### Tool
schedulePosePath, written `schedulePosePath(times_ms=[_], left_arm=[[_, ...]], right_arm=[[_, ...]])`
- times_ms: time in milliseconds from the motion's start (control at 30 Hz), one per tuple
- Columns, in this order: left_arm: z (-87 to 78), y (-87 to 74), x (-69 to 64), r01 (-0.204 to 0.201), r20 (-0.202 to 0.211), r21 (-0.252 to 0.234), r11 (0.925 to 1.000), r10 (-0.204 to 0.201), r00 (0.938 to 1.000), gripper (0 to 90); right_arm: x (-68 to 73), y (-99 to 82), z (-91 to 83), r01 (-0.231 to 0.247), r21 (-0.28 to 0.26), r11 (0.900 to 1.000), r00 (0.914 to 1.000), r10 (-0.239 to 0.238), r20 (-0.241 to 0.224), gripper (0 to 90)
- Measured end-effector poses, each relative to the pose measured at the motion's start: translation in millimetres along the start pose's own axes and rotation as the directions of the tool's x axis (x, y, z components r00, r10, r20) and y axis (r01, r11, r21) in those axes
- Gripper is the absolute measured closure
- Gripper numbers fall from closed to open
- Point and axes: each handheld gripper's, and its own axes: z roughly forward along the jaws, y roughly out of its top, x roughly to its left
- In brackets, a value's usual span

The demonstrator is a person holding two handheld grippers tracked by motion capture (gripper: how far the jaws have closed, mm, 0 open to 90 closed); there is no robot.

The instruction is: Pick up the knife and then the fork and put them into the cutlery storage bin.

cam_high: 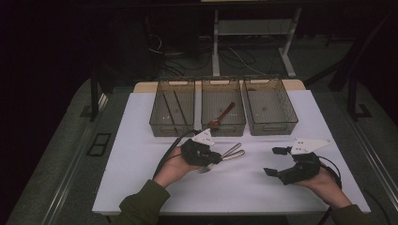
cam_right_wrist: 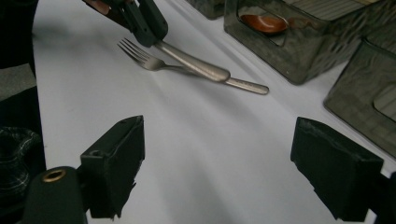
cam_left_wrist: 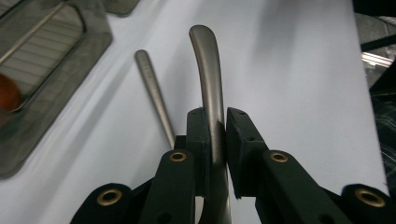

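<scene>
My left gripper [cam_high: 213,158] [cam_left_wrist: 215,122] is shut on the thick curved handle of a metal utensil [cam_left_wrist: 208,70] [cam_high: 233,155], near the middle of the white table. Its working end is hidden behind the jaws. Beside it a metal fork [cam_right_wrist: 144,59] [cam_high: 206,168] lies flat, its thin handle [cam_left_wrist: 153,91] running alongside the held one. My right gripper [cam_high: 276,161] [cam_right_wrist: 224,161] rests at the right of the table, open with nothing between its jaws. The right gripper view shows the left gripper [cam_right_wrist: 142,21] across the table, clamped on the thick handle [cam_right_wrist: 198,66].
Three clear plastic bins stand in a row at the back: the left bin [cam_high: 172,123] holds thin rods, the middle bin [cam_high: 223,125] a brown spoon [cam_high: 221,117], the right bin [cam_high: 271,124] looks bare. The white table board [cam_high: 234,192] stretches between the hands and the front edge.
</scene>
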Motion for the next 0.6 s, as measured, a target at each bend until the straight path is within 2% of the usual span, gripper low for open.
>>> schedulePosePath(times_ms=[133,333,367,467,533,600], left_arm=[[-0.1,3.9,-5.6,-0.028,0.024,0.013,0.9995,0.028,0.9993,79.1],[1.3,8.6,-12.0,-0.061,0.050,0.029,0.9977,0.060,0.9970,79.1],[1.6,9.5,-12.3,-0.079,0.051,0.029,0.9965,0.077,0.9957,79.1],[1.9,11.2,-15.9,-0.091,0.065,0.031,0.9953,0.089,0.9939,79.1],[2.7,12.0,-17.8,-0.095,0.073,0.034,0.9949,0.092,0.9930,79.1],[4.1,12.7,-18.2,-0.116,0.079,0.041,0.9925,0.112,0.9906,79.1]], right_arm=[[-0.8,10.3,6.8,0.032,0.025,0.9992,0.9983,-0.030,-0.049,19.7],[1.0,27.1,20.0,0.086,0.070,0.9939,0.9880,-0.076,-0.135,21.6],[1.3,30.0,22.4,0.098,0.081,0.9919,0.9851,-0.085,-0.150,21.9],[3.9,37.6,31.4,0.122,0.110,0.9864,0.9786,-0.101,-0.179,22.2],[5.3,42.2,37.9,0.154,0.126,0.9800,0.9709,-0.126,-0.203,22.2],[6.9,46.2,44.0,0.186,0.141,0.9724,0.9647,-0.154,-0.214,22.4]])
